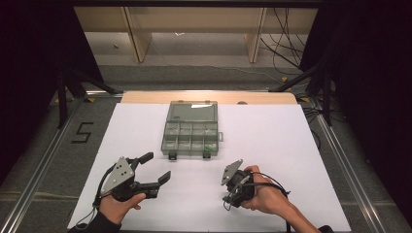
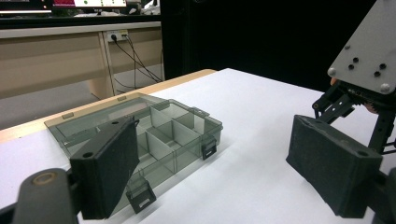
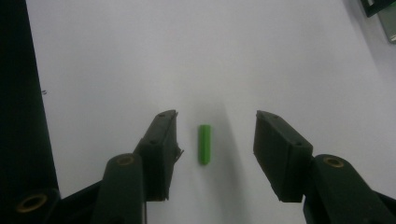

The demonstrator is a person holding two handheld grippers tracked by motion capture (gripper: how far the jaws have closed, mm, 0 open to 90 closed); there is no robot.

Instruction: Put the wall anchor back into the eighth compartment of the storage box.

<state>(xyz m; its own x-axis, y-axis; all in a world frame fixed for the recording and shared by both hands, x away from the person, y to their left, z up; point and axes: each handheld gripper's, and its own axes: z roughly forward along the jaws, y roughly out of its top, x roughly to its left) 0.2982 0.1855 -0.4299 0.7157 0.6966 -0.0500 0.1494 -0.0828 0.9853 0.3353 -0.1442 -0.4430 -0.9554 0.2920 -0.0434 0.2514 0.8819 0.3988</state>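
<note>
A clear grey compartment box (image 1: 190, 134) lies open on the white table, its lid (image 1: 192, 111) folded back and two black latches on its near edge; the left gripper view shows the box (image 2: 154, 135) too. My left gripper (image 1: 155, 167) is held low at the near left with its jaws wide open and nothing between them, aimed toward the box. My right gripper (image 1: 228, 196) points down at the table near the front centre. In the right gripper view a small green cylinder (image 3: 204, 143) lies on the table between the right gripper's (image 3: 215, 140) open jaws, touching neither.
The white sheet (image 1: 291, 145) covers the table, with a bare wooden strip (image 1: 209, 97) along the far edge. Something small and green (image 1: 208, 148) sits in a near-right compartment of the box. Metal rails (image 1: 43, 160) and dark floor flank the table; cables (image 1: 286, 43) lie beyond it.
</note>
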